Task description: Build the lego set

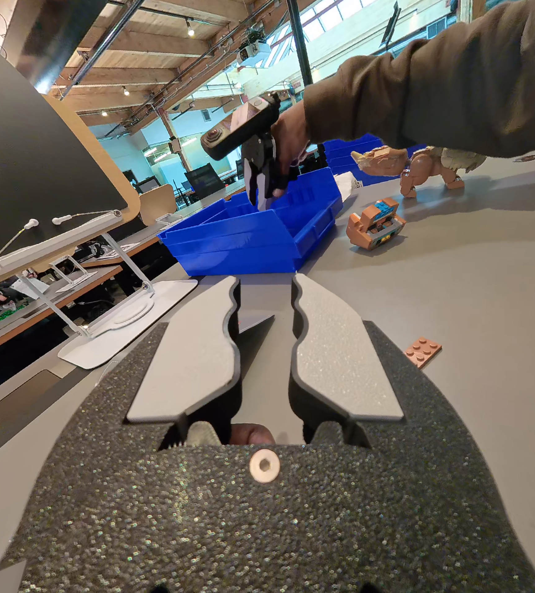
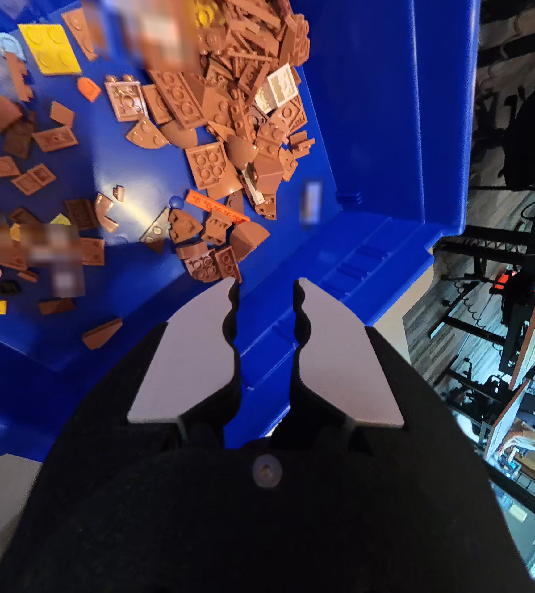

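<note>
My left gripper (image 1: 265, 282) is open and empty, low over the grey table (image 1: 452, 305). A brown flat plate (image 1: 423, 351) lies on the table just to its right. Farther off stand a blue bin (image 1: 243, 244), a small brown partly built lego piece (image 1: 375, 224) and a brown lego dinosaur (image 1: 420, 167). My right gripper shows in the left wrist view (image 1: 258, 195), reaching down into the bin. In the right wrist view my right gripper (image 2: 265, 282) is open and empty above the blue bin (image 2: 372, 160), near a pile of loose brown bricks (image 2: 234, 106).
A white tablet stand (image 1: 99, 288) with a dark screen (image 1: 19, 160) stands at the table's left. More blue bins (image 1: 349, 154) stand behind. A yellow plate (image 2: 49, 48) and a white brick (image 2: 279, 86) lie among the loose bricks. The floor and other desks (image 2: 500, 288) show beyond the bin. Left tips to right tips: about 40 cm. My right tips are roughly 12 cm from the white brick (image 2: 279, 86).
</note>
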Demonstrator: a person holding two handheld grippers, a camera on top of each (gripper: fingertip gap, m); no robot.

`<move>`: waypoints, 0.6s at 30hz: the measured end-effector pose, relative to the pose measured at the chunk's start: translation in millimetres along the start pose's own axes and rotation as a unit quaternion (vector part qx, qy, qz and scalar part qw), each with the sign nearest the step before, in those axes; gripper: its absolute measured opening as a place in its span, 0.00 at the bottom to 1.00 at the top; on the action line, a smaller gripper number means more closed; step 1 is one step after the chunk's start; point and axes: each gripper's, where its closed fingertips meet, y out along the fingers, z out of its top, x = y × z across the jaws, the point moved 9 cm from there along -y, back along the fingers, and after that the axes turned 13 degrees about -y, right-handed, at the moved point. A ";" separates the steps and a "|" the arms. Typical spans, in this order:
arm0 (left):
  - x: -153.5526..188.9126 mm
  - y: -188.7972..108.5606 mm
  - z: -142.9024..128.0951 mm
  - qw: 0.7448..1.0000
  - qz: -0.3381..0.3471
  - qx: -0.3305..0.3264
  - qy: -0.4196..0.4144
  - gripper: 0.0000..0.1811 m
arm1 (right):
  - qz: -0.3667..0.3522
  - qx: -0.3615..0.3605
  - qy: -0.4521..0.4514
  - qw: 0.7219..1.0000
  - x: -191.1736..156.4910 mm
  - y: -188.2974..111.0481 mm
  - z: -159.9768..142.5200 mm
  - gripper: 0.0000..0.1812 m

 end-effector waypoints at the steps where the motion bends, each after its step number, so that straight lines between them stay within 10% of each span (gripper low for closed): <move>1: -0.2 -0.1 -0.1 1.000 0.001 0.000 0.000 0.17 | 0.004 0.008 -0.007 1.000 1.0 -0.3 1.6 0.18; 18: -13.6 -0.6 -3.9 0.999 0.032 -0.003 -0.014 0.16 | 0.064 0.131 -0.156 0.977 6.6 25.5 55.2 0.14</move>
